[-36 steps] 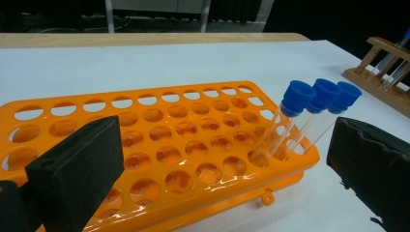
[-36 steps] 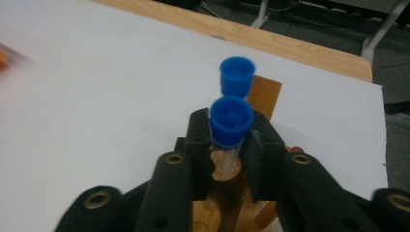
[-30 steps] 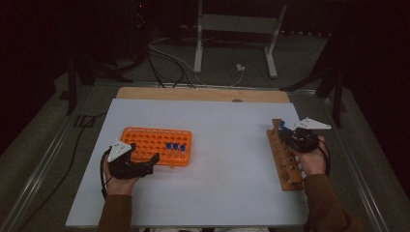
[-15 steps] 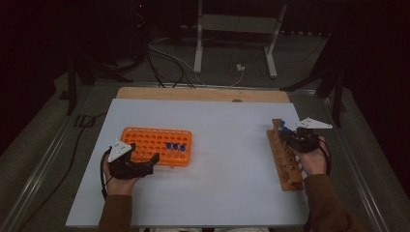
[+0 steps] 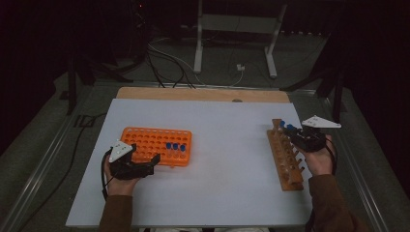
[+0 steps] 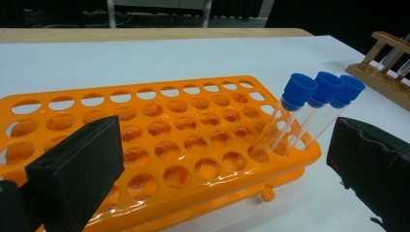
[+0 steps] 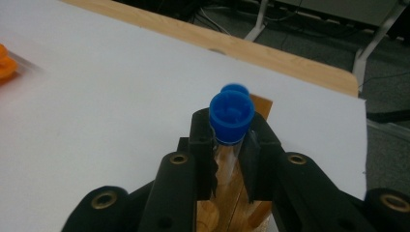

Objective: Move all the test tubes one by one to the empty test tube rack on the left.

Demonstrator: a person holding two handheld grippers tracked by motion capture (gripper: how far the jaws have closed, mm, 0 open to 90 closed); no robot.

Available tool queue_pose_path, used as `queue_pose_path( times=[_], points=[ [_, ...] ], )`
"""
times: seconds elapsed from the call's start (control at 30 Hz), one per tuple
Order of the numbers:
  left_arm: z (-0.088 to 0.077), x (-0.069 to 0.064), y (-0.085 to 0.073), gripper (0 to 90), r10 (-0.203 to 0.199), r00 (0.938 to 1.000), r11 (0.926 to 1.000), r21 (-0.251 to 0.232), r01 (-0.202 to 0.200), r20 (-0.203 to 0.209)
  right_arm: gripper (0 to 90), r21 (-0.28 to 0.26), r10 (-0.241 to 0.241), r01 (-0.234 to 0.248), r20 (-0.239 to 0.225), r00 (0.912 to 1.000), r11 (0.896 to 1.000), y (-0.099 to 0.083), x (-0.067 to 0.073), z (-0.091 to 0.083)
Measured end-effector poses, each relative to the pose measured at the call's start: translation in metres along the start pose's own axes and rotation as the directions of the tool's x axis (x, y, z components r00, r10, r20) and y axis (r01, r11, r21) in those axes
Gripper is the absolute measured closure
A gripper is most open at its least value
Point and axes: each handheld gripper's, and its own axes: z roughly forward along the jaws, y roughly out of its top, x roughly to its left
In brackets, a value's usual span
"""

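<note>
Our right gripper [image 7: 227, 159] was clenched on a blue-capped test tube [image 7: 231, 116] standing in the wooden rack [image 5: 285, 159]; we judged a straight vertical lift best. Our left gripper [image 6: 217, 169] rested released beside the orange rack [image 6: 159, 145] on the bench [image 5: 227, 140].

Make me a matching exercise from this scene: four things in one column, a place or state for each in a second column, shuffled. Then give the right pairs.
Things
1. orange rack
2. wooden rack
3. left gripper
4. right gripper

Places or states
A. shut on a blue-capped tube
B. on the table's right side, by the person's right hand
C. jaws open, at the near edge of the orange rack
D. holds three blue-capped tubes leaning at one end

Pairs: 1-D, 2-B, 3-C, 4-A
</note>
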Motion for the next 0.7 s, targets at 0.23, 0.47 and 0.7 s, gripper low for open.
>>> queue_pose_path(
  times=[0.23,0.47,0.7],
  points=[
    [-0.001,0.001,0.000,0.6,-0.008,0.9998,1.0000,-0.004,0.008,-0.018,76.8,-0.013,-0.028,0.028,0.016,0.9995,1.000,0.012,0.004,-0.011],
    [-0.003,0.002,-0.001,0.6,-0.012,0.9996,0.9999,-0.007,0.011,-0.026,76.8,-0.044,-0.039,0.040,0.029,0.9988,0.998,0.024,0.008,-0.024],
    [-0.007,0.003,-0.002,0.6,-0.012,0.9993,0.9998,-0.018,0.011,-0.037,76.8,-0.068,-0.055,0.056,0.016,0.9984,0.996,0.031,0.015,-0.032]
  ],
)
